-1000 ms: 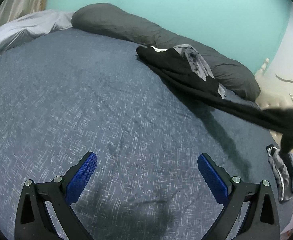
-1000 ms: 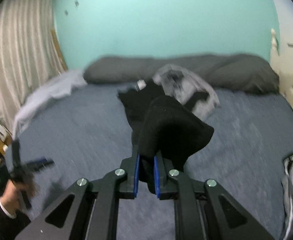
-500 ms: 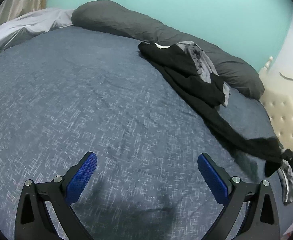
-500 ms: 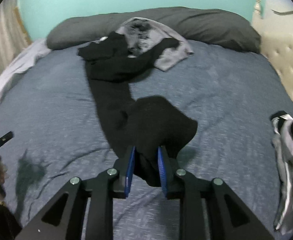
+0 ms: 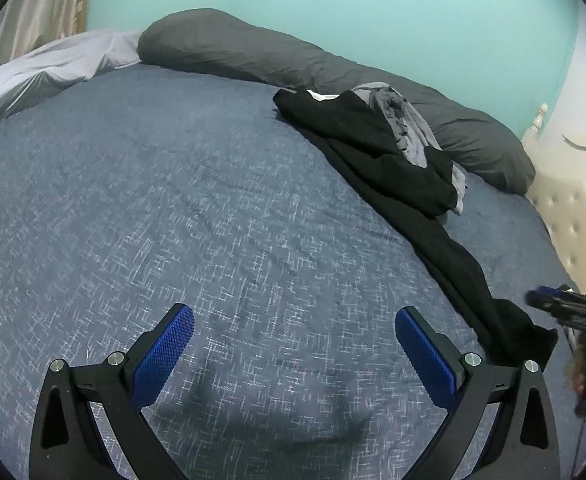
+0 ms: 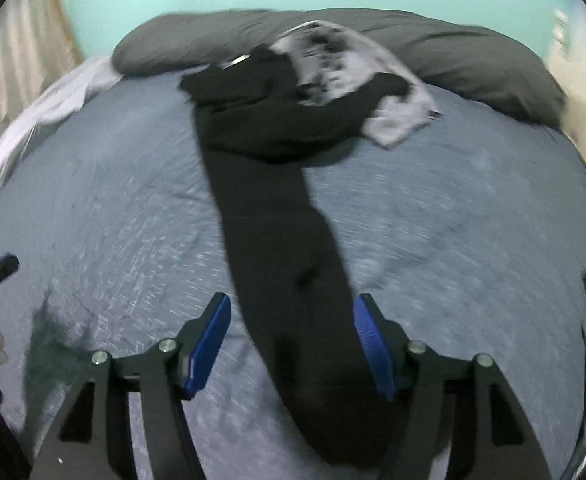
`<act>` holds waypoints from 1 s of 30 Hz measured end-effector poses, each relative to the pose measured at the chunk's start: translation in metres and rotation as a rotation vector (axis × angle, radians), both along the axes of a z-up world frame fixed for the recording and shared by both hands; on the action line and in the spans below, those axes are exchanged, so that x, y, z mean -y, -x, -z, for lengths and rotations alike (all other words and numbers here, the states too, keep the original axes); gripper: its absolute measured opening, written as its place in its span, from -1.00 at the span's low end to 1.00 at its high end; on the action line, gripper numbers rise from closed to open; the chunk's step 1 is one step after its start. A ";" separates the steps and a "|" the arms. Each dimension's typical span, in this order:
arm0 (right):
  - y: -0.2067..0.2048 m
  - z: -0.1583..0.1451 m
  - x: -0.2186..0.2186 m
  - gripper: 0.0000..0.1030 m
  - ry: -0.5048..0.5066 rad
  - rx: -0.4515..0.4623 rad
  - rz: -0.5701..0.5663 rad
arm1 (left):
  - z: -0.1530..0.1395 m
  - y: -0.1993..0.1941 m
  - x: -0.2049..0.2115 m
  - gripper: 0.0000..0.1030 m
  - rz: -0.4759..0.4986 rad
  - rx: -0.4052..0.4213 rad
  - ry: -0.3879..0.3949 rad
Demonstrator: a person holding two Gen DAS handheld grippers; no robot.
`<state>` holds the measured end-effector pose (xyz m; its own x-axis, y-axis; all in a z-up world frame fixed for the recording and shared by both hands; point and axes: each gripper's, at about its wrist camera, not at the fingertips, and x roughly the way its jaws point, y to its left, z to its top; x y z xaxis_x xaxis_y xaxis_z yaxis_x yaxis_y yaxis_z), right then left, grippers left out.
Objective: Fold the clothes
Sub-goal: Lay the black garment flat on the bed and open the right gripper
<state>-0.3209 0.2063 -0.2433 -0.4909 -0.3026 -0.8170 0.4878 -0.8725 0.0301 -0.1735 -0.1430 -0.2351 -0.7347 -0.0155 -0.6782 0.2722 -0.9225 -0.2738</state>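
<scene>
Our right gripper is opening; its blue pads stand clear on either side of the black garment, which lies between them untouched. That garment runs in a long strip across the blue bedspread to a crumpled pile with a grey shirt by the dark pillow. Our left gripper stands wide apart over bare bedspread, holding nothing.
</scene>
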 end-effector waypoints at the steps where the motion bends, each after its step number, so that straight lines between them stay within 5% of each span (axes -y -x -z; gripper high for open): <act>1: 0.004 0.006 0.014 0.26 -0.011 0.002 -0.024 | 0.001 0.000 0.001 0.99 -0.003 0.003 -0.002; 8: 0.034 0.041 0.088 0.27 -0.091 -0.011 -0.091 | 0.010 0.002 0.009 0.99 -0.023 0.019 -0.010; 15: 0.063 0.060 0.108 0.20 -0.086 0.029 -0.057 | 0.013 0.006 0.006 0.99 -0.020 0.027 0.009; 21: 0.077 0.077 0.115 -0.39 -0.134 0.037 -0.054 | 0.019 0.010 0.006 0.99 -0.023 0.041 0.019; 25: 0.082 0.074 0.106 -0.90 -0.065 0.041 -0.035 | 0.023 0.013 0.005 0.99 -0.018 0.055 0.020; 30: 0.069 0.050 0.096 -0.93 0.046 0.000 -0.114 | 0.021 0.011 0.007 0.99 -0.019 0.047 0.018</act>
